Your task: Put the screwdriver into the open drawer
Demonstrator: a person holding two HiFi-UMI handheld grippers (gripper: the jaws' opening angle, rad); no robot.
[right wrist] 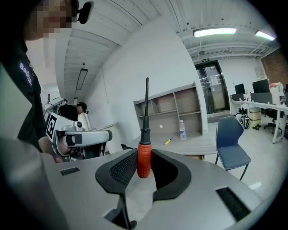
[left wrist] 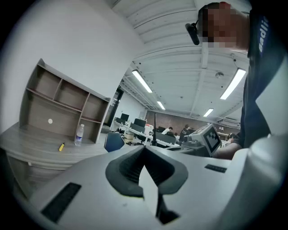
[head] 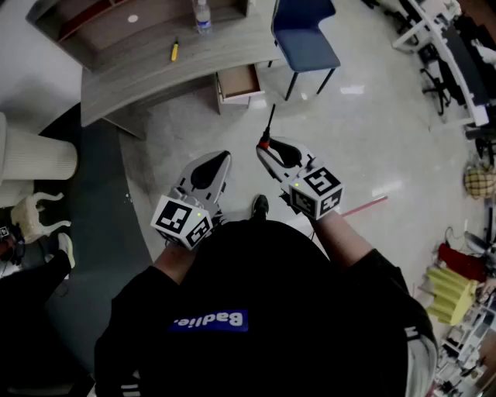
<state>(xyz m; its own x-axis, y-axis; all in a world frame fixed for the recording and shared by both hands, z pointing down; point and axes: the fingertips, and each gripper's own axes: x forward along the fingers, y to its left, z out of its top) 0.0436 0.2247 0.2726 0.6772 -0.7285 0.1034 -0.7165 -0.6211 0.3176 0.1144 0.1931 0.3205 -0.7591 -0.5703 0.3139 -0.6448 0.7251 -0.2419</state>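
Observation:
The screwdriver (head: 269, 124) has a red handle (right wrist: 144, 159) and a long black shaft (right wrist: 146, 103). My right gripper (head: 266, 147) is shut on the handle, and the shaft points ahead toward the desk. In the right gripper view the handle stands upright between the dark pads (right wrist: 123, 168). The open drawer (head: 239, 81) sticks out from under the grey curved desk (head: 147, 74), well ahead of the shaft's tip. My left gripper (head: 219, 159) hangs beside the right one, shut and empty; its jaws meet in the left gripper view (left wrist: 143, 155).
A water bottle (head: 202, 17) and a small yellow item (head: 174, 51) lie on the desk, below a shelf unit (right wrist: 173, 110). A blue chair (head: 304, 39) stands right of the drawer. Office desks, gear and a white cat figure (head: 35, 213) line the sides.

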